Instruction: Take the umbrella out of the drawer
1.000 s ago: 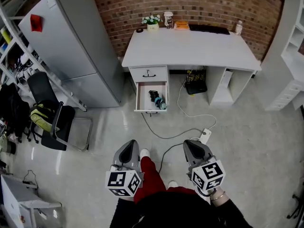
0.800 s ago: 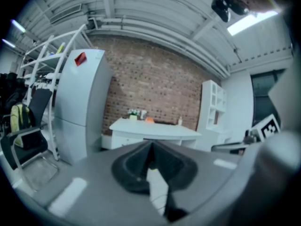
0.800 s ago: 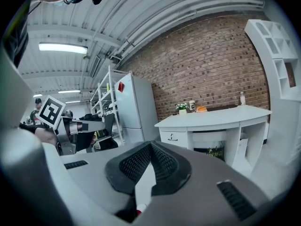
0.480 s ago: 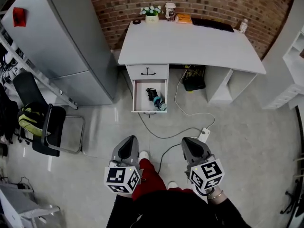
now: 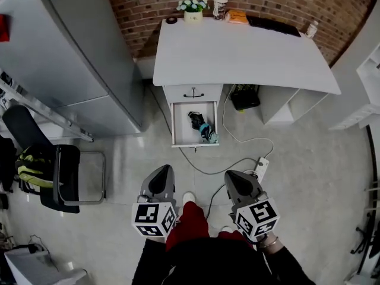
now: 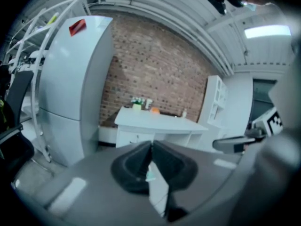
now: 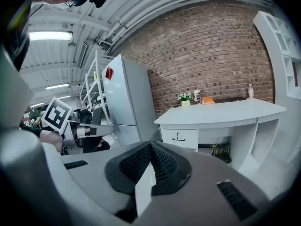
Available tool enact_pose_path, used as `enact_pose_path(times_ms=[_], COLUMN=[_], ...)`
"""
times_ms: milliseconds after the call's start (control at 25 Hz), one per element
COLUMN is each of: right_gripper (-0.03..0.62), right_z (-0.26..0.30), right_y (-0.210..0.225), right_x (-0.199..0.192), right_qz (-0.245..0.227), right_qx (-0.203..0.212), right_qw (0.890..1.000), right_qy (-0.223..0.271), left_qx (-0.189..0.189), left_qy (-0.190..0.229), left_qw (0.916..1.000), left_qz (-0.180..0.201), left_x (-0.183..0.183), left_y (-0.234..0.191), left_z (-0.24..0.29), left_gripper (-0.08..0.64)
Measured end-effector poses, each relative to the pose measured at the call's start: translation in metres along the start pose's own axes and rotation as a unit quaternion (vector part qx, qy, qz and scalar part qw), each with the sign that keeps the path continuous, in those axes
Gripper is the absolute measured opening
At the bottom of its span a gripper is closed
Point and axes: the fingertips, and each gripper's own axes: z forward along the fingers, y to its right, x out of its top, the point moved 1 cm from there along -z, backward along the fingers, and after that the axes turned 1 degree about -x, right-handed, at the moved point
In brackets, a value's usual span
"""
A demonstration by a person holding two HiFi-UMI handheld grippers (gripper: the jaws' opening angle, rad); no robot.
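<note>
Finding: over last second you stepped toward desk (image 5: 237, 46); open drawer (image 5: 176, 126) now nearer. Umbrella (image 5: 202, 126) lies inside drawer, untouched. Left gripper (image 5: 161, 181), right gripper (image 5: 235, 183): jaws pressed together, empty, well short. Judgement: approach only.

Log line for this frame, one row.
stage: before reach | left gripper: shut, empty | right gripper: shut, empty | drawer: open | umbrella: in drawer, untouched | both grippers short of desk
</note>
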Motion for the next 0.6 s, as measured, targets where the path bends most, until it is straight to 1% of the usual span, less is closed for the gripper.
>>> enact_pose_path(times_ms=[160,280,360,480,600], right_gripper=[-0.002,-0.002,-0.002,-0.002,-0.002], right_z=[0.031,0.047,0.056,0.063,0.064], right_y=[-0.011,-0.012,-0.015,-0.013,-0.005], right_x=[0.005,0.007,0.007,0.004,-0.005], right_qz=[0.006,0.012,0.017,0.021,0.028], right_qx=[-0.015,-0.024,-0.029,-0.039,-0.053], right_qw=[1.0,1.0,0.999,0.999,0.998], right_qy=[-0.005,-0.01,-0.015,-0.024,-0.035], left_qx=[-0.017,-0.03,-0.039,-0.048,-0.051], left_qy=[-0.01,-0.013,-0.021,-0.037,-0.056], left_qw=[0.9997,0.9991,0.9987,0.9977,0.9961], left_qz=[-0.01,-0.027,-0.028,-0.029,-0.046], left_x=[0.005,0.007,0.005,-0.002,-0.017], left_y=[-0.032,-0.048,-0.056,-0.065,-0.07], left_z=[0.017,0.028,0.035,0.05,0.067], left_gripper=[0.026,0.031,0.041,0.053,0.061])
